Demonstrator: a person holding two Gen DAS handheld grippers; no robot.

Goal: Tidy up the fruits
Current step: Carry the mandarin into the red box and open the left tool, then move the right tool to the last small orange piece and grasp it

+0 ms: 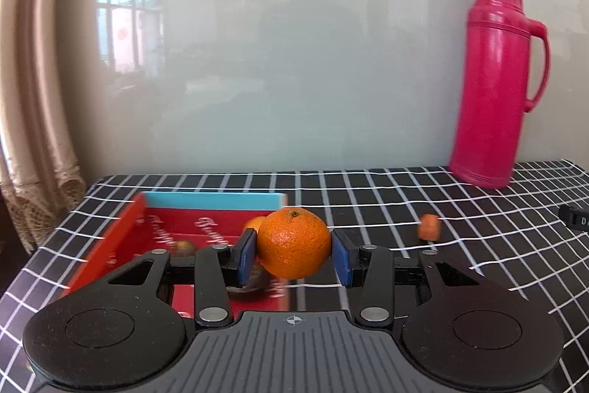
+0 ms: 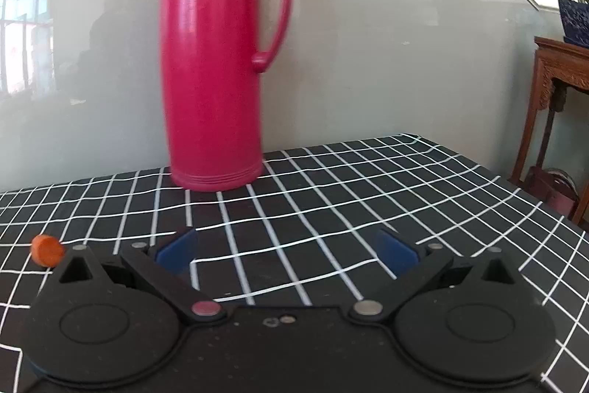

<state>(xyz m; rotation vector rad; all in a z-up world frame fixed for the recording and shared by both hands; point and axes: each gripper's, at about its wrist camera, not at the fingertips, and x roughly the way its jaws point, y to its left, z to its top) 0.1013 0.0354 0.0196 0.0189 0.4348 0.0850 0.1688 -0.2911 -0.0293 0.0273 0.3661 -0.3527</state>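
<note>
— left gripper, from its own camera?
— clamped on an orange, held above the red tray's right edge.
— right gripper?
— jaws spread wide, nothing between them, over the checked cloth before a pink thermos.

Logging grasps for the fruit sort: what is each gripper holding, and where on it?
Left gripper pinches the orange across its sides, stem up. Right gripper is open, holding nothing.
</note>
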